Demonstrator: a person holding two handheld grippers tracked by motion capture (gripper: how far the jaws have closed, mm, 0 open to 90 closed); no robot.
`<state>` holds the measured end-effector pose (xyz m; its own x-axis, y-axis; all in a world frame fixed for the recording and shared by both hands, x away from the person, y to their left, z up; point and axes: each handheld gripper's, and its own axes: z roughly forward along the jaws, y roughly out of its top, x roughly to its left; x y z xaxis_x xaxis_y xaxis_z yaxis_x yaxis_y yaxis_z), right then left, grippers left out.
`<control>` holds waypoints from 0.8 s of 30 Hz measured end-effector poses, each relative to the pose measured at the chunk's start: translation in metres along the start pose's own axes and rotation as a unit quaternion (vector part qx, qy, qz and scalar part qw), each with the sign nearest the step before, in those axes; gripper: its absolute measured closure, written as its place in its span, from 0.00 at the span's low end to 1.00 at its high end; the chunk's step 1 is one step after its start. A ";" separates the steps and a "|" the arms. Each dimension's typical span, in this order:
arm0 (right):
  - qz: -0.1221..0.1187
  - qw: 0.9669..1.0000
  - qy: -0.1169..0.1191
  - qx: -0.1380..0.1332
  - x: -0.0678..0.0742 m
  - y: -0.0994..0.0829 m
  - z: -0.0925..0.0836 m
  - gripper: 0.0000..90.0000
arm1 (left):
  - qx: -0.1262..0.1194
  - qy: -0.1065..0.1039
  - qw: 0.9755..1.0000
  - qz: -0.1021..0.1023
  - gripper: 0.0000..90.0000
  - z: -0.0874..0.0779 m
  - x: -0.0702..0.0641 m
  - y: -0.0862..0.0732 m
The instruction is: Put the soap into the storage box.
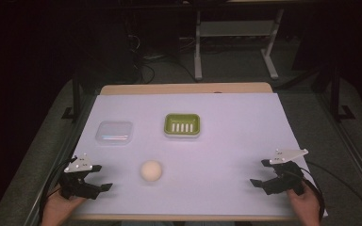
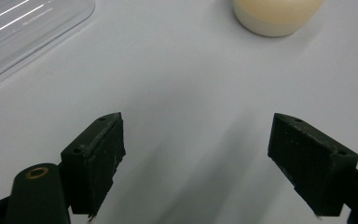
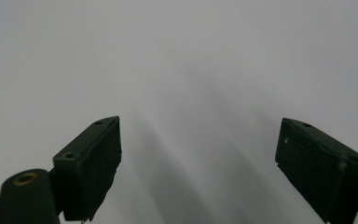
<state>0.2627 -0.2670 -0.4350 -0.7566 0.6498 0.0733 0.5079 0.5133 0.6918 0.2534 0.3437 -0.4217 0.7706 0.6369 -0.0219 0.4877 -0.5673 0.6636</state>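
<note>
A cream round soap-like ball lies on the white table sheet near the front, left of centre. Behind it sit a green soap dish with white slots and, to its left, a clear plastic lid. My left gripper rests at the front left, open, with the ball to its right and nothing between its jaws. My left gripper faces the ball and the clear lid. My right gripper is open at the front right, over bare sheet.
The wooden table's far edge runs behind the sheet. Beyond it are a dark floor, cables and white desk legs. Metal rails flank the table on both sides.
</note>
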 end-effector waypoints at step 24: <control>-0.010 1.000 0.005 0.005 0.003 0.003 0.003 0.15 | 0.019 -0.017 0.999 0.033 0.18 0.011 -0.017 0.017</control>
<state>0.2632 -0.2620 -0.4352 -0.7705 0.6339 0.0675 0.4971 0.5311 0.6862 0.2529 0.3174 -0.4182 0.8147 0.5799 -0.0053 0.4503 -0.6268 0.6359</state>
